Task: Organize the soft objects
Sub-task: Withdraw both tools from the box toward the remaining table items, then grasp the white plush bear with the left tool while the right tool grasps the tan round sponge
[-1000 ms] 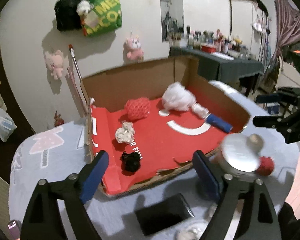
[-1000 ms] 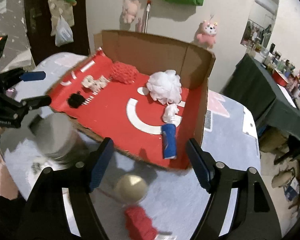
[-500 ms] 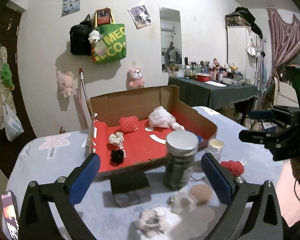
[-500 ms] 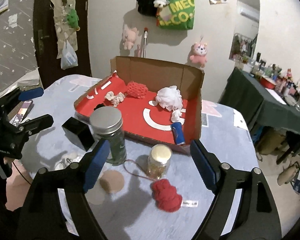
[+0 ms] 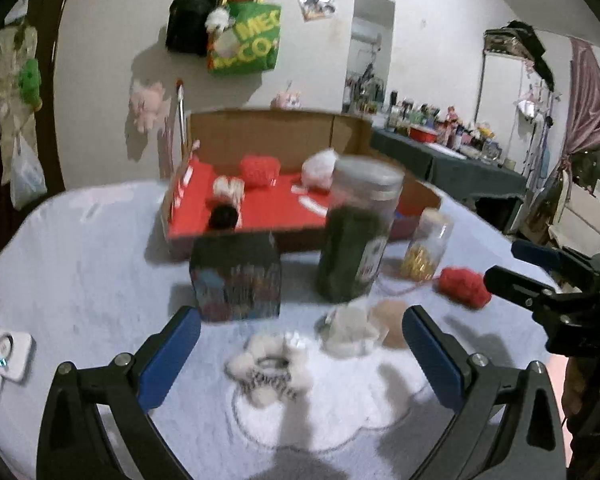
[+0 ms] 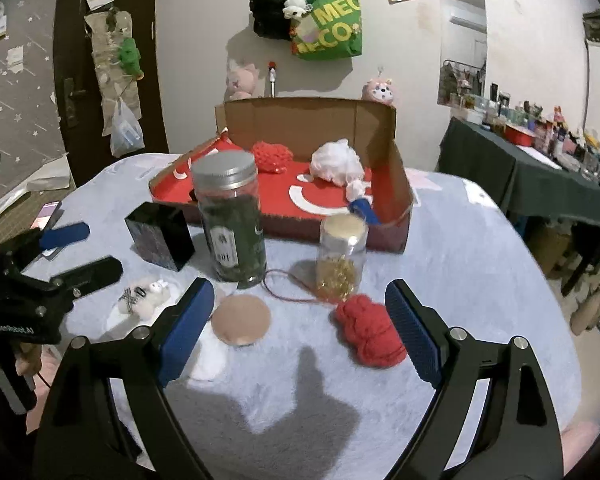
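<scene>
While both grippers' jaws (image 5: 300, 344) (image 6: 296, 320) stand spread and empty, red yarn (image 6: 368, 334) lies bunched; the box (image 6: 400, 184) holds soft balls.

Both claws pulled back from box (image 6: 396, 184), lower, jaws wider.
</scene>
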Demonstrator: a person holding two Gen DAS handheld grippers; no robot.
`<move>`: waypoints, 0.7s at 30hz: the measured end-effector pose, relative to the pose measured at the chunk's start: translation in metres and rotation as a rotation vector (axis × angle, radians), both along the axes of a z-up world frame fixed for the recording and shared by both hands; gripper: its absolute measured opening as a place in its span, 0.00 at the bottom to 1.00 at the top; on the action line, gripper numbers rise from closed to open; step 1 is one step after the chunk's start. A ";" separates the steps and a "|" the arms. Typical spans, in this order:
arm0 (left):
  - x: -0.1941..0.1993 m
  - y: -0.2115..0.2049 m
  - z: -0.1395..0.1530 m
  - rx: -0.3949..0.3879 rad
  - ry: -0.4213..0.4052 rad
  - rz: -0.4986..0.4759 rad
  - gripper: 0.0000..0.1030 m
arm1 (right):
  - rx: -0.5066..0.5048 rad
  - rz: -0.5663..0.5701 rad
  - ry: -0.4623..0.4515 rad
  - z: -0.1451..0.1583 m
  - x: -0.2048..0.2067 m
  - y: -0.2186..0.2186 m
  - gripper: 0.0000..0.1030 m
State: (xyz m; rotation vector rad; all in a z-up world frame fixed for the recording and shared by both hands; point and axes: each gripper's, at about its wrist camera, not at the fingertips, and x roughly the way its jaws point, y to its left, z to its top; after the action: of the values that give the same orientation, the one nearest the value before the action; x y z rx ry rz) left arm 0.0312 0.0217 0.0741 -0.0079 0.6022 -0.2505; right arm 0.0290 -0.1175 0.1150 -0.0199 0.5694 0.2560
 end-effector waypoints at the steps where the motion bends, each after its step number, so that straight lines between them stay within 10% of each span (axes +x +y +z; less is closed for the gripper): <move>1: 0.000 0.000 -0.005 0.002 0.011 0.006 1.00 | 0.002 0.005 0.009 -0.004 0.002 0.000 0.85; 21: 0.028 0.008 -0.046 0.073 0.171 0.009 1.00 | -0.007 0.137 0.203 -0.056 0.047 0.030 0.85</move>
State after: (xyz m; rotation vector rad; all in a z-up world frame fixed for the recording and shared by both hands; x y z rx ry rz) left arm 0.0592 0.0302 0.0277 0.0389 0.7811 -0.2207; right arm 0.0757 -0.0875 0.0588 -0.0401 0.7726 0.3919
